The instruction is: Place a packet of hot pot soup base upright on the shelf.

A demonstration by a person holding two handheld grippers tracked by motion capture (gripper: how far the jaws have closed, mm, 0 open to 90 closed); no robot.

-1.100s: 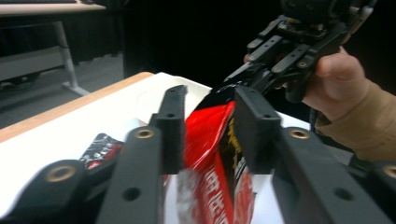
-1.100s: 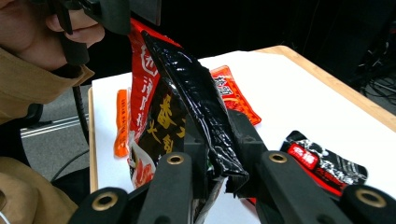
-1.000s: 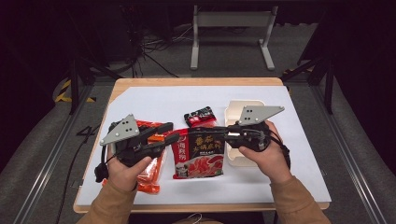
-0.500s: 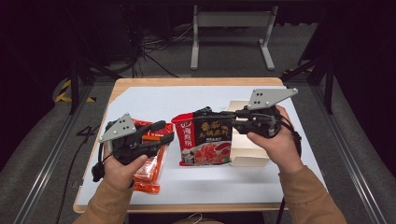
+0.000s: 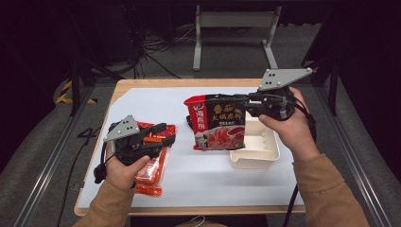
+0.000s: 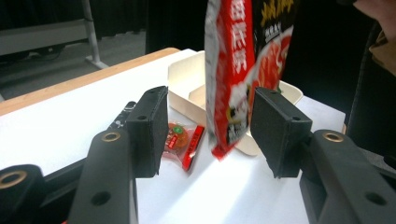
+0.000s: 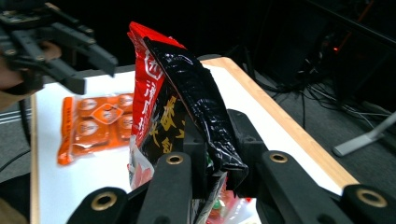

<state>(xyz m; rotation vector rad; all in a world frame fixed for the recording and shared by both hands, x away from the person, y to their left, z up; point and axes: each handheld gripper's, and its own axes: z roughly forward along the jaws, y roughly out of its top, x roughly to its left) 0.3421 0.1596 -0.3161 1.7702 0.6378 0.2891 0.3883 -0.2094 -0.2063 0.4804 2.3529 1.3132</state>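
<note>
- The table [image 5: 142,101] in front of you has a wooden edge and a white sheet covering its top.
- Your right gripper [image 5: 236,105] pinches the top edge of the red-and-black noodle bag [image 5: 217,123]; the bag hangs upright in the air, clear of the sheet, with its lower part in front of the tray's left end. In the right gripper view the pads press the crumpled black side of the bag [image 7: 187,107] between them.
- The white tray [image 5: 255,149] sits on the sheet under your right hand [image 5: 288,125], toward the table's right half.
- The orange packet [image 5: 153,165] lies flat on the left side of the sheet, partly beneath your left hand [image 5: 124,165].
- Your left gripper [image 5: 165,135] hovers over that packet with its jaws spread and nothing between the pads; they have just been opening. In the left gripper view the hanging bag [image 6: 238,70] shows beyond the gap, apart from both pads.
- A small red sachet [image 6: 182,142] lies on the sheet near the tray's corner, seen between your left jaws.
</note>
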